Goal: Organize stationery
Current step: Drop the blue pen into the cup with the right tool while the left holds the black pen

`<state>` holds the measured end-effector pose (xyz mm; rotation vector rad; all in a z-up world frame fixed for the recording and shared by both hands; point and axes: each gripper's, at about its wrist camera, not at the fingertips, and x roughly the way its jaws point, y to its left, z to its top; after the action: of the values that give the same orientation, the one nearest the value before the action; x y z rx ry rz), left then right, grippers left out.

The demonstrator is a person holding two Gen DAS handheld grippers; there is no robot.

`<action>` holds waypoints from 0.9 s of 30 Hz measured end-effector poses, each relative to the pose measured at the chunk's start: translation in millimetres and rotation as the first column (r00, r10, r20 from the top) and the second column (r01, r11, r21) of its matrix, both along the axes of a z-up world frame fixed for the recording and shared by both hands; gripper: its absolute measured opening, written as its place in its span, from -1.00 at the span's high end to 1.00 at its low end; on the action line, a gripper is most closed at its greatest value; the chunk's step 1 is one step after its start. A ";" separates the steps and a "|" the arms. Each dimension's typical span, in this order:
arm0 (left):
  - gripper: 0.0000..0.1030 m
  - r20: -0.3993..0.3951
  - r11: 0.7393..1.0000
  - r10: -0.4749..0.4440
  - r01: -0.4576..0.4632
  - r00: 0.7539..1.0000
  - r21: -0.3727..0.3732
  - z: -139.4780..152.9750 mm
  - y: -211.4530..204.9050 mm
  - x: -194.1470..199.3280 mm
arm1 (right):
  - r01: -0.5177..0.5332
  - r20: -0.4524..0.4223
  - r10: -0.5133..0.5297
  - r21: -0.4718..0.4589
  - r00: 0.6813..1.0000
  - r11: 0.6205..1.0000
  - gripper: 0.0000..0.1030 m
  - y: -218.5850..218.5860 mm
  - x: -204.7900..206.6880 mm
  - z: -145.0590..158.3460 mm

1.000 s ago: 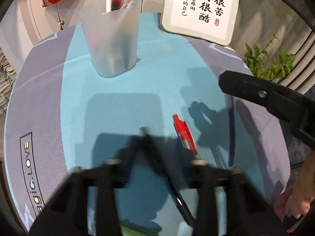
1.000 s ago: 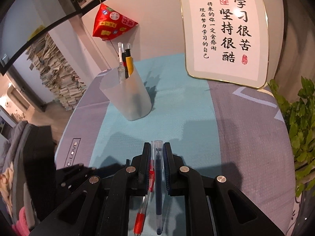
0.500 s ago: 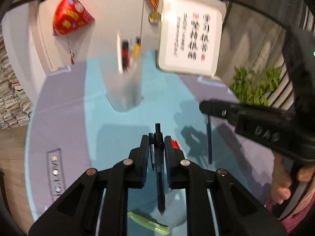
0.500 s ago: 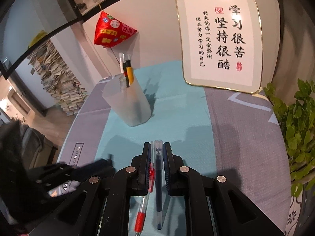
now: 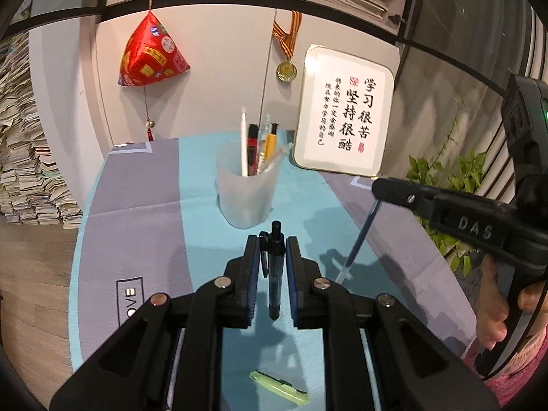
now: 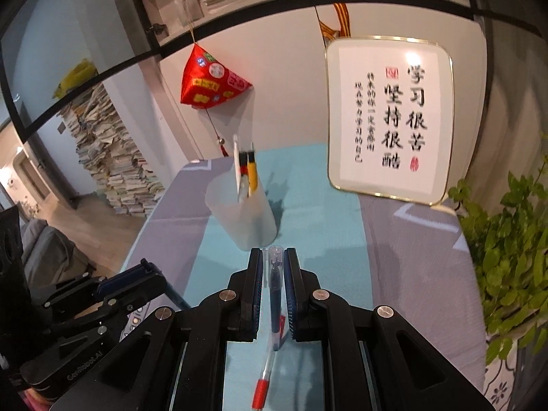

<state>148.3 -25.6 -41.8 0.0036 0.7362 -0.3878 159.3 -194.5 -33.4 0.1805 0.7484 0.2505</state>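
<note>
Cup [image 5: 246, 196] is seen dead ahead of both grippers, nearer the left gripper [image 5: 272, 267]; black pen [image 5: 275, 274] is clamped lengthwise there, blue pen [image 6: 275, 294] likewise in the right gripper [image 6: 274, 284].

The frosted pen cup [image 6: 241, 219] hides the lower parts of the pens [image 6: 247, 174] inside it, and those pens look blurry in the right wrist view. The red pen [image 6: 263, 382] on the mat is partly hidden behind the right gripper [image 6: 274, 263] (only its lower end shows). The green thing [image 5: 279, 386] near the bottom of the left wrist view is too blurry to name. The small writing on the framed sign [image 5: 346, 120] is too tiny to read. The person's hand [image 5: 496, 304] is cut off by the picture's edge.
</note>
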 end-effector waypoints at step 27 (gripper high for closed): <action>0.74 0.024 0.994 0.088 -0.086 0.996 -0.070 6.6 65.3 -5.7 | 0.004 0.147 0.006 -0.069 0.989 0.998 0.74 81.2 96.9 74.6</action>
<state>142.6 39.7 -35.2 -0.0873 0.6932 -0.3292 256.3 -113.4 41.1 0.0944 0.6100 0.2360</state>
